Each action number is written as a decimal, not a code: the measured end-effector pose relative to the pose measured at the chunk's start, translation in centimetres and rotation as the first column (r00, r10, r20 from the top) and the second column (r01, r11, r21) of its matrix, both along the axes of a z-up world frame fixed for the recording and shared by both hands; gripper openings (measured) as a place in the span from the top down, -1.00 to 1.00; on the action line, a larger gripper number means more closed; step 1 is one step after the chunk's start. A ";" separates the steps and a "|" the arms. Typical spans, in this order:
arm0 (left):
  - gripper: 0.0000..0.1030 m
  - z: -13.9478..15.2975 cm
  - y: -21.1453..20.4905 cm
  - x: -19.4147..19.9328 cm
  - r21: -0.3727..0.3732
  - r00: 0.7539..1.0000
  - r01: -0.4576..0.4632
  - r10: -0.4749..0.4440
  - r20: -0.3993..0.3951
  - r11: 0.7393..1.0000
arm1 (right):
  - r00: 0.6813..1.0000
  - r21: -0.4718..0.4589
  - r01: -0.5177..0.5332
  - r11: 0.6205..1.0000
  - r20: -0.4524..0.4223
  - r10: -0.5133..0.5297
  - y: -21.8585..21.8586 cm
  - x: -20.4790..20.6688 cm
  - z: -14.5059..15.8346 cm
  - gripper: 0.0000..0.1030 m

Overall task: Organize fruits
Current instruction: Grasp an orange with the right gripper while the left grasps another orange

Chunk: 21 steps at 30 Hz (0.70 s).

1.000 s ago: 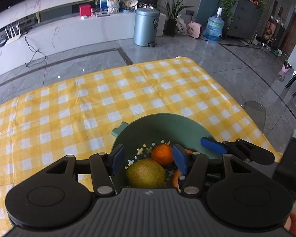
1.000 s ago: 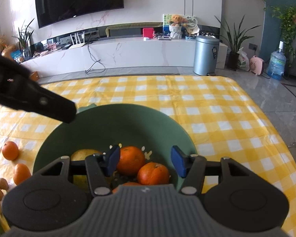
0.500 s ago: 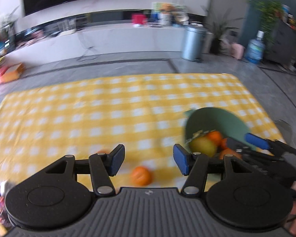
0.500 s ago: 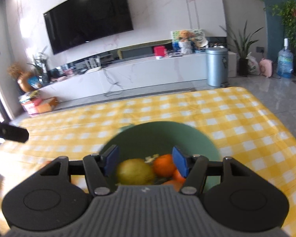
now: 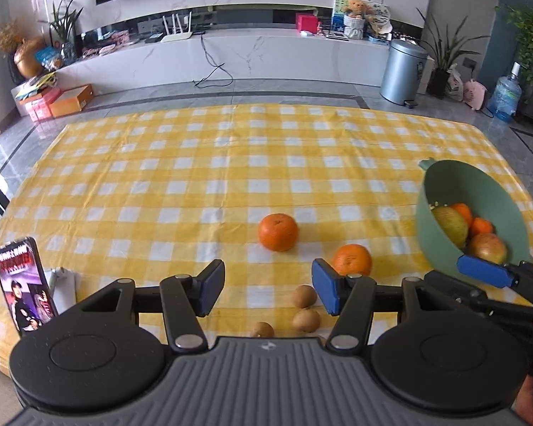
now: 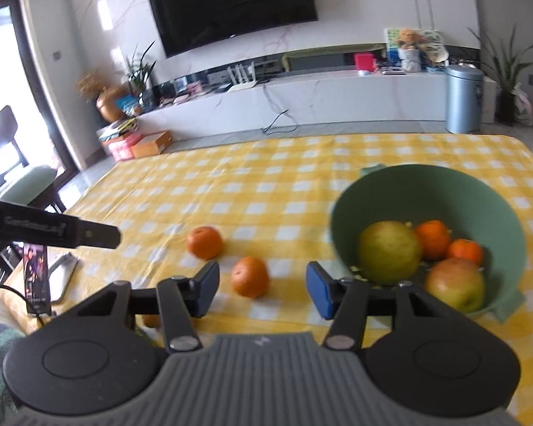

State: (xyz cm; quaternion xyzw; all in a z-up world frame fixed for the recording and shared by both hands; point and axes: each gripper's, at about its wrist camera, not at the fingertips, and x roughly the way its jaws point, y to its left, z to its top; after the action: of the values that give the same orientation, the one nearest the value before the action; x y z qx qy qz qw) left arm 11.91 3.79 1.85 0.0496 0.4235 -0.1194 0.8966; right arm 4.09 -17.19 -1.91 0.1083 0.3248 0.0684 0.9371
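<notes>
Blue pads of left gripper [image 5: 266, 291] stand apart, nothing between; right gripper [image 6: 262, 293] has just been closing, its jaws parted and empty too. Green bowl [image 6: 401, 181] holds pear [image 6: 389, 251], apple [image 6: 456, 284] and two oranges. Left of the bowl, on the checked cloth [image 5: 195, 177]: two loose oranges [image 5: 278, 231] and three small brown fruits [image 5: 305, 296].

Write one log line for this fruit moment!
left gripper: open, empty | right gripper: open, jaws just closing, empty | green plastic bowl: holds fruit | two oranges on cloth
</notes>
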 end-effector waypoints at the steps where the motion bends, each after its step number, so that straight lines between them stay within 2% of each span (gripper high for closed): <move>1: -0.29 -0.2 0.3 0.1 -0.002 1.000 -0.004 0.004 0.001 1.000 | 1.000 -0.003 -0.006 1.000 -0.008 0.006 0.4 0.3 -0.2 0.00; 10: -0.29 -2.9 1.3 2.0 -0.050 0.999 -0.002 0.000 -0.033 0.999 | 0.996 -0.057 -0.017 0.998 -0.090 0.012 2.5 3.6 -2.6 0.00; 21: -0.29 -5.8 0.8 5.4 -0.079 0.997 0.042 -0.046 -0.058 0.996 | 0.993 -0.128 -0.001 0.992 -0.114 -0.013 4.4 6.8 -4.5 0.00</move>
State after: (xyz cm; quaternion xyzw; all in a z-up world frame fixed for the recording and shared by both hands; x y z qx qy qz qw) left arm 17.33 4.58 -4.00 0.0205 0.4439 -0.1569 0.8820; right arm 10.93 -12.83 -6.46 0.0527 0.3816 0.0383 0.9220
